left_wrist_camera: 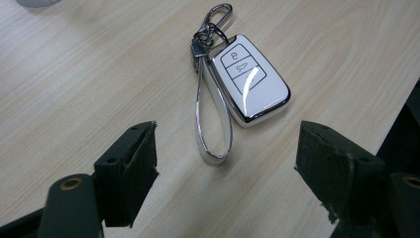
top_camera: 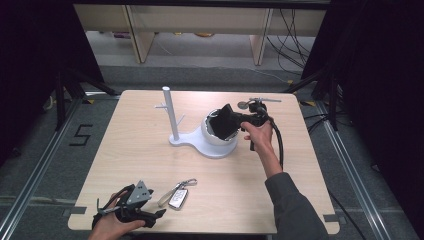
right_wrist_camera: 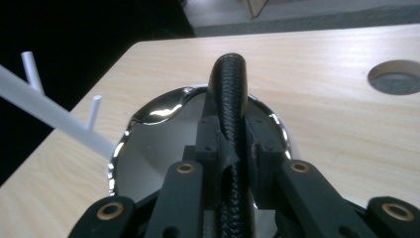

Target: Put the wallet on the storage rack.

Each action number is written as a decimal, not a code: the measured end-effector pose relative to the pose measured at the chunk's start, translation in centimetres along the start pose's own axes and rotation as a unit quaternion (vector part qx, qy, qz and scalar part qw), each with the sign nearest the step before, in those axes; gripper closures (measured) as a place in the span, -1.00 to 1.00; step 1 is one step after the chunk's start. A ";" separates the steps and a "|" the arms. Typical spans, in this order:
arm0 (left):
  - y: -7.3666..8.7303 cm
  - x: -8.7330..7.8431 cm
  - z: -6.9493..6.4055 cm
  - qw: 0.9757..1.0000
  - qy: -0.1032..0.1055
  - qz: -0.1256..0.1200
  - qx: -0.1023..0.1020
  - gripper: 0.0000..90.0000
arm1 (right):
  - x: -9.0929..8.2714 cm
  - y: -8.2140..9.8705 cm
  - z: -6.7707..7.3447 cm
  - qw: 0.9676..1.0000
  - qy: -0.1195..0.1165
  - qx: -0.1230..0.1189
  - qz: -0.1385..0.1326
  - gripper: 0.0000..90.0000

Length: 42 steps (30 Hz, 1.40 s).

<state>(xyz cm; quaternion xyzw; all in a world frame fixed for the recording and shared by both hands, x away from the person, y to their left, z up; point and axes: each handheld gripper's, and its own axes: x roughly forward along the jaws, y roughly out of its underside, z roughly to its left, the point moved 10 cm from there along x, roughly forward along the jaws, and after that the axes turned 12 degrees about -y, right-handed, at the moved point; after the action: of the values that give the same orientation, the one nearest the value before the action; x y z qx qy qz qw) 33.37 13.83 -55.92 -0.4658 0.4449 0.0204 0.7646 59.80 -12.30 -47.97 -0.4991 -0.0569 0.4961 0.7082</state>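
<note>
Right gripper (top_camera: 226, 124) is gripping a black wallet (top_camera: 223, 123) over the white bowl (top_camera: 218, 137) at center; left gripper (top_camera: 131, 202) is sitting around 7 o'clock, car key (top_camera: 178, 197) just beside it.

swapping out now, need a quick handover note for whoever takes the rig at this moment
Right tongs: shut on a black woven item, held over the bowl of the white stand.
Left tongs: open, low at the near table edge, aimed at the white key fob with its strap, not touching it.
Done: black item gripped and carried to the bowl.
Left: probably set it in the bowl, then pick up the fob.
</note>
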 end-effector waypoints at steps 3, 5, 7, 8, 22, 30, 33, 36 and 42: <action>0.0 0.0 0.1 1.000 0.000 0.000 0.001 -0.48 | -0.1 0.0 -0.2 1.000 -0.005 0.004 0.004 0.65; 0.0 0.0 0.2 1.000 -0.005 -0.002 0.000 -0.48 | -0.2 0.1 -0.3 1.000 -0.003 0.009 0.005 0.54; -0.1 -0.2 0.2 1.000 -0.003 -0.002 0.000 -0.48 | -0.5 0.0 -0.6 1.000 0.009 0.012 0.001 0.36; -0.1 -0.1 0.2 1.000 -0.003 -0.003 -0.002 -0.48 | -0.8 0.0 -0.5 1.000 0.012 0.026 -0.001 0.33; 0.1 0.1 0.1 1.000 -0.005 -0.003 -0.003 -0.48 | -6.4 1.2 0.7 0.999 0.025 -0.016 -0.036 -0.09; 0.1 0.0 -0.2 1.000 -0.001 -0.001 0.002 -0.48 | -9.2 3.8 1.9 0.998 0.028 -0.038 -0.038 -0.16; 0.1 0.0 -0.2 1.000 -0.002 -0.003 0.000 -0.48 | -9.4 4.5 2.2 0.998 0.023 -0.049 -0.033 -0.17; 0.2 0.1 -0.3 1.000 -0.004 -0.001 0.000 -0.48 | -9.4 5.8 3.0 0.999 0.018 -0.038 -0.028 -0.19; 0.2 0.2 -0.3 1.000 -0.003 0.003 0.004 -0.48 | -9.0 8.4 4.1 0.999 0.015 -0.039 0.006 -0.21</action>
<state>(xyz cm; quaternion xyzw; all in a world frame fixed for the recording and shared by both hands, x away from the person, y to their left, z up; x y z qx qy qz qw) 33.23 13.63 -56.27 -0.4613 0.4440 0.0217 0.7678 47.49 -16.41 -48.65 -0.5342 -0.0628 0.4904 0.6857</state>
